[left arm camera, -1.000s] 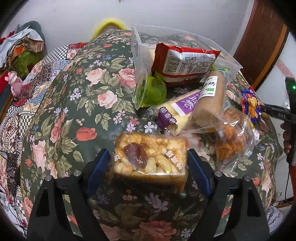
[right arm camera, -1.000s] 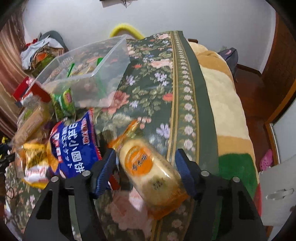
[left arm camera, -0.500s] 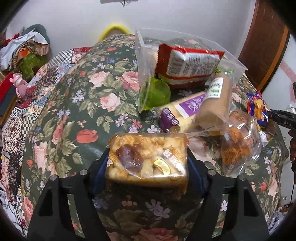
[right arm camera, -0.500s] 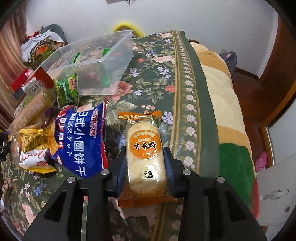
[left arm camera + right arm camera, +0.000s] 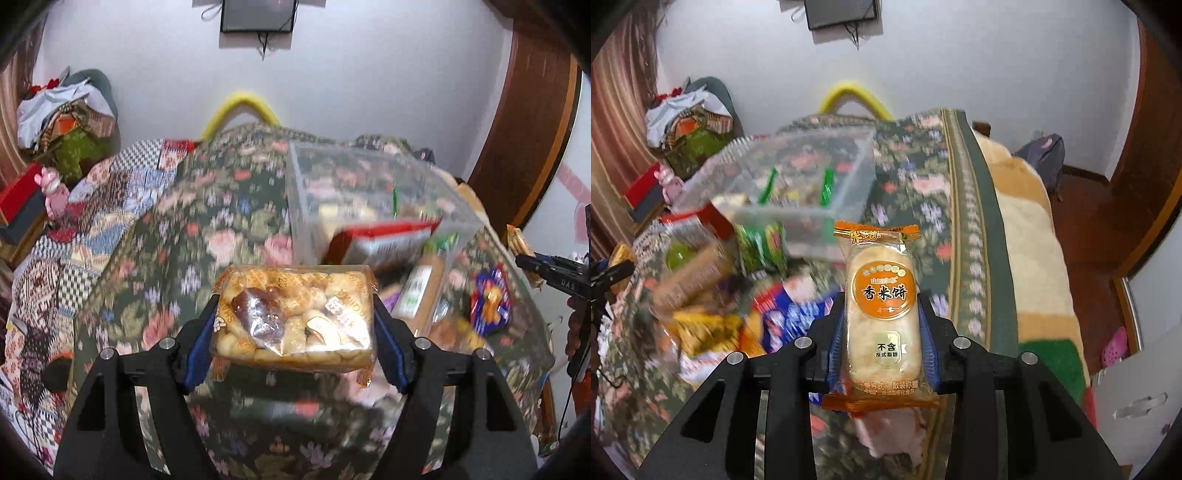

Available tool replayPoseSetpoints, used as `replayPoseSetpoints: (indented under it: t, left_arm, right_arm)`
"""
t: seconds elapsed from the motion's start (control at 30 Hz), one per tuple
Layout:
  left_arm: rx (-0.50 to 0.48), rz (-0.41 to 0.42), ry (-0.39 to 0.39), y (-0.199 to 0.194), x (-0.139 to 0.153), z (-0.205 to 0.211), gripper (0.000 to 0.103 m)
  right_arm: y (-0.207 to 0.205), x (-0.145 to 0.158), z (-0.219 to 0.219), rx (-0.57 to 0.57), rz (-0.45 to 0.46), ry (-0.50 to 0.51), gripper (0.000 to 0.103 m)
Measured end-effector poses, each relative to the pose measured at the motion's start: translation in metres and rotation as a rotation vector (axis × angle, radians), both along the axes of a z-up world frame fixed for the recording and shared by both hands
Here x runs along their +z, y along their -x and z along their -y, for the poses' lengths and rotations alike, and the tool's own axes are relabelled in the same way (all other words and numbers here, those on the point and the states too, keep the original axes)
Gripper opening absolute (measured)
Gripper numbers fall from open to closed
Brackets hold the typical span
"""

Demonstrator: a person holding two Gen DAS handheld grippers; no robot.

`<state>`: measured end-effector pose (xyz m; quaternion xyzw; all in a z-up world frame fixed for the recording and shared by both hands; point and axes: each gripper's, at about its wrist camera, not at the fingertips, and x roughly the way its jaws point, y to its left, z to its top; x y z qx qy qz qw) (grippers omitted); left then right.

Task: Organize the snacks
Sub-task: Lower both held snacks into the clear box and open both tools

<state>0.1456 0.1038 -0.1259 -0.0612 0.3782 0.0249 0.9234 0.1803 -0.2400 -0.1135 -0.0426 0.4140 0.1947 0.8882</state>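
My left gripper (image 5: 293,325) is shut on a clear-wrapped puffed nut cake (image 5: 295,314) and holds it above the floral bedspread (image 5: 177,258). My right gripper (image 5: 882,328) is shut on an orange-wrapped rice cracker pack (image 5: 882,306), also lifted off the bed. A clear plastic box (image 5: 369,199) stands on the bed beyond both; it also shows in the right wrist view (image 5: 798,184). Loose snacks lie in front of it: a red-and-white pack (image 5: 384,240), a tan roll (image 5: 698,273), a green pack (image 5: 762,243), a blue bag (image 5: 790,317).
The other gripper shows at the right edge of the left wrist view (image 5: 554,273). A cream and green blanket (image 5: 1027,251) covers the bed's right side, with bare floor (image 5: 1086,229) beyond. Piled clothes (image 5: 62,122) and a yellow hoop (image 5: 240,110) stand by the far wall.
Both grippers have risen with their snacks, so the bed and box sit lower and farther off. The right gripper closed on the rice cracker pack during the last second.
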Motion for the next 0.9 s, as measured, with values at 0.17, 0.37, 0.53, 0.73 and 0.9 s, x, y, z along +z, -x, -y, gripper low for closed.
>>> replayPoseSetpoints:
  t: [0.17, 0.37, 0.53, 0.73, 0.9]
  left_arm:
    - [-0.015, 0.049, 0.003, -0.019, 0.022, 0.006, 0.074]
    - [-0.014, 0.089, -0.011, -0.051, 0.04, 0.012, 0.074]
    - [-0.013, 0.089, -0.005, -0.081, 0.043, 0.014, 0.074]
    - [-0.032, 0.053, 0.013, -0.115, 0.037, 0.019, 0.074]
    - [-0.054, 0.011, 0.008, -0.146, 0.027, 0.024, 0.075]
  right_arm:
    - [-0.009, 0.023, -0.013, 0.007, 0.06, -0.04, 0.032]
    - [-0.018, 0.041, -0.028, 0.02, 0.113, -0.08, 0.032]
    - [-0.029, 0.053, -0.048, 0.043, 0.15, -0.097, 0.032]
    - [-0.048, 0.058, -0.075, 0.078, 0.166, -0.092, 0.032]
    - [-0.07, 0.049, -0.092, 0.088, 0.148, -0.075, 0.032]
